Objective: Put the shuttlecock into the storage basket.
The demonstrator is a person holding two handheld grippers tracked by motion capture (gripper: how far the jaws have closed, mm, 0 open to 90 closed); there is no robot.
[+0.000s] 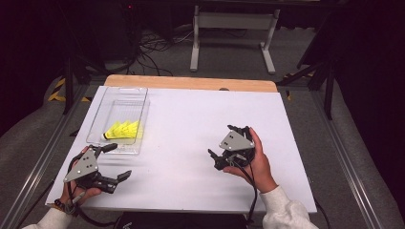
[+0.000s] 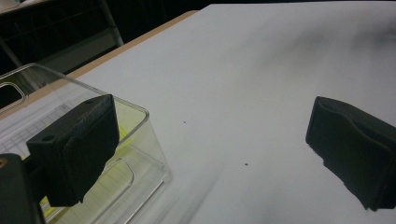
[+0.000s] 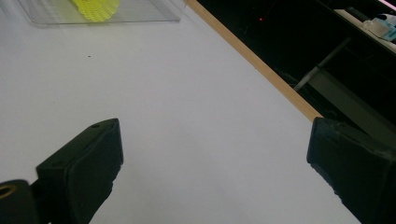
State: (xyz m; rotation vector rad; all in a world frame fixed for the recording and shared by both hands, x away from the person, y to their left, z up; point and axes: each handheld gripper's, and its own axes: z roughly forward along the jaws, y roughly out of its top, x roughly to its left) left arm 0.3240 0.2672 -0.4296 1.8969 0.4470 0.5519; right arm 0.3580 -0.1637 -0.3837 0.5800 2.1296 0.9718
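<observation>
A: A clear, hard plastic tray (image 1: 98, 121), rectangular with rounded corners, is seen at the left of the white table (image 1: 191, 133). A yellow shuttlecock (image 1: 123, 130), its ribbed skirt cone-shaped, is laid on its side inside the tray.

B: The left gripper (image 1: 116, 162) is held just beside the tray's near corner, its jaws spread wide, nothing between them. One matte black jaw is set right at the tray's rim; touching or not cannot be told.

A: The right gripper (image 1: 230, 140) is held over bare table, well apart from the tray, jaws likewise wide and empty.

B: From the left gripper view the tray's glossy, see-through wall (image 2: 140, 135) is shown, the yellow blurred behind it. The blocky, faintly grained pads are brought out there.

A: In the right gripper view the shuttlecock's mesh-like skirt (image 3: 95, 8) is picked out, and the table's pale wooden edge (image 3: 261, 65), against a dark background.
</observation>
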